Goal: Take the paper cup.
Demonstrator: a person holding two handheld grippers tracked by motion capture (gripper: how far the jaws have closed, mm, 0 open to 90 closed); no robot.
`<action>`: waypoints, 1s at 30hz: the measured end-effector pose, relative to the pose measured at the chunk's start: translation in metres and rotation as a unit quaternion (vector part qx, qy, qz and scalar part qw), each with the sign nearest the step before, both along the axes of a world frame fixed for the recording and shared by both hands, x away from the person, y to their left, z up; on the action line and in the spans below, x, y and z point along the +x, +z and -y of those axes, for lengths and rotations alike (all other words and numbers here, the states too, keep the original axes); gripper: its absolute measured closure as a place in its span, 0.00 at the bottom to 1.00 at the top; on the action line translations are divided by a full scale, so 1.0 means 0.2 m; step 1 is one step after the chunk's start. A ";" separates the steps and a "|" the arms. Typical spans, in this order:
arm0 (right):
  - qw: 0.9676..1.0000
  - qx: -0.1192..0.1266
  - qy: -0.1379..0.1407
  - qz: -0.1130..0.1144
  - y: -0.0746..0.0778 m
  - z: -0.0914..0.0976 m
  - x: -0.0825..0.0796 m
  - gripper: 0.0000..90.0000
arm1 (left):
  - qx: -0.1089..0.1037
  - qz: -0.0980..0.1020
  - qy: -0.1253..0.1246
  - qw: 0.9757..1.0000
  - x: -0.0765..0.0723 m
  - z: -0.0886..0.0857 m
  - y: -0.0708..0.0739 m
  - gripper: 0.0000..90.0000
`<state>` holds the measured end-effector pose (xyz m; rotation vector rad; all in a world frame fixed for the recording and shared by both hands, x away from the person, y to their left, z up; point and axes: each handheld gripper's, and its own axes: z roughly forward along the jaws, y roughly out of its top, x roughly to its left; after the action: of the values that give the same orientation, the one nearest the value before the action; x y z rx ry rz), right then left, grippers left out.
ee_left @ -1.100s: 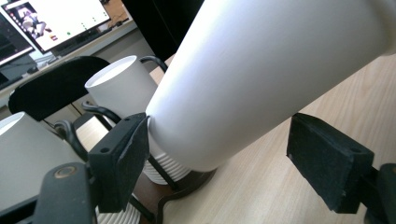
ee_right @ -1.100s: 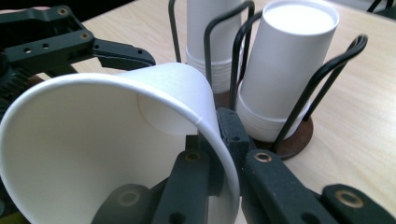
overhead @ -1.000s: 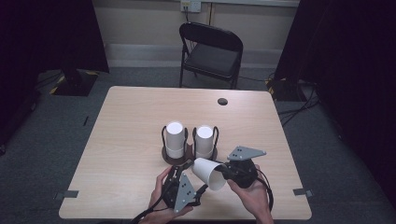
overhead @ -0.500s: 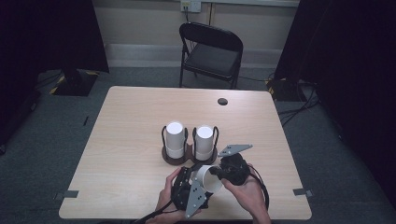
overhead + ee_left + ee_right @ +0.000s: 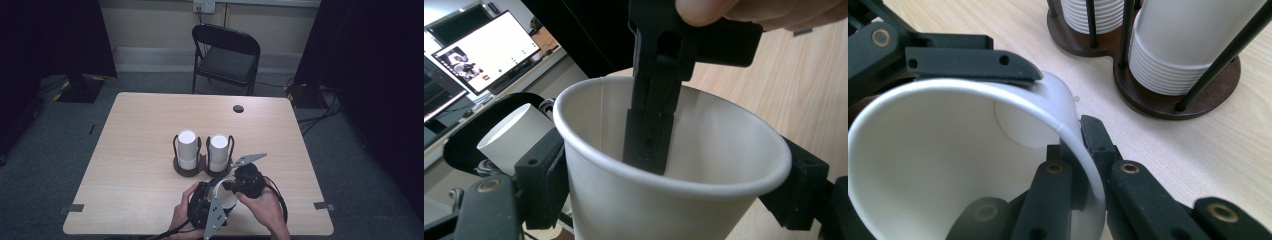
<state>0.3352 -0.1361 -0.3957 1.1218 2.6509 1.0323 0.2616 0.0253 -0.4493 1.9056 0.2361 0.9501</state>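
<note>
Loose cup: I see one white paper cup (image 5: 226, 192) near the table's (image 5: 140, 130) front edge, just in front of the holder, off the wood, empty inside.
Right gripper: my right gripper (image 5: 1083, 165) is pinched shut on the cup's wall at the rim, one jaw inside, one outside.
Left gripper: my left gripper (image 5: 674, 185) has its jaws wide around the cup's body, one either side; they have just been closing a little, pads against the cup.
Holder: the dark wooden holder (image 5: 192, 167) has two wire-caged bays, each with a stack of upside-down white cups (image 5: 187, 149).
</note>
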 end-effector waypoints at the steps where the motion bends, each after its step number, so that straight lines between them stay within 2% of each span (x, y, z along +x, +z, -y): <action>1: 1.000 0.000 -0.001 -0.001 0.00 0.00 0.00 0.99 | 0.000 -0.001 0.000 1.000 0.00 0.00 0.00 0.21; 2: 1.000 0.000 -0.003 -0.008 0.00 0.00 0.00 0.99 | -0.005 -0.001 -0.001 1.000 0.00 0.01 0.00 0.21; 10: 1.000 -0.003 -0.008 -0.012 0.00 0.00 0.01 0.97 | 0.013 0.016 0.018 1.000 -0.01 0.03 -0.01 0.25; 15: 1.000 -0.002 -0.018 -0.005 0.00 -0.01 0.01 0.87 | -0.017 0.008 0.025 1.000 0.00 0.01 0.01 0.25; 17: 1.000 -0.002 -0.023 0.002 0.00 0.00 0.01 0.82 | -0.020 -0.001 0.025 0.999 0.01 -0.01 0.01 0.25; 18: 1.000 0.003 -0.027 0.006 0.01 0.01 0.01 0.76 | -0.039 -0.017 0.025 0.999 0.02 -0.02 0.00 0.25; 19: 1.000 0.003 -0.027 0.006 0.01 0.01 0.01 0.76 | -0.039 -0.017 0.025 0.999 0.02 -0.02 0.00 0.25; 20: 0.999 0.007 -0.030 0.011 0.02 0.01 0.01 0.74 | -0.061 -0.030 0.022 0.997 0.03 -0.03 -0.01 0.25; 23: 0.999 0.017 -0.033 0.020 0.03 0.02 0.00 0.68 | -0.071 -0.050 0.024 0.996 0.04 -0.06 -0.02 0.25; 24: 0.999 0.023 -0.032 0.030 0.03 0.02 -0.01 0.65 | -0.082 -0.058 0.021 0.995 0.05 -0.06 -0.02 0.25; 25: 0.999 0.023 -0.032 0.030 0.03 0.02 -0.01 0.65 | -0.080 -0.063 0.021 0.995 0.05 -0.07 -0.02 0.25; 26: 0.998 0.028 -0.033 0.034 0.03 0.03 -0.01 0.64 | -0.093 -0.072 0.018 0.993 0.06 -0.08 -0.03 0.25; 27: 0.997 0.046 -0.033 0.046 0.04 0.03 -0.02 0.64 | -0.097 -0.080 0.012 0.992 0.07 -0.09 -0.02 0.25; 29: 0.997 0.051 -0.035 0.054 0.04 0.04 -0.02 0.64 | -0.117 -0.091 0.009 0.989 0.07 -0.09 -0.03 0.25; 30: 0.996 0.055 -0.035 0.058 0.04 0.04 -0.02 0.64 | -0.113 -0.092 0.009 0.989 0.08 -0.10 -0.02 0.25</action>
<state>0.3310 -0.1437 -0.3874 1.1291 2.4733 1.2037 0.2774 0.0462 -0.4534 1.7835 0.4507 0.7271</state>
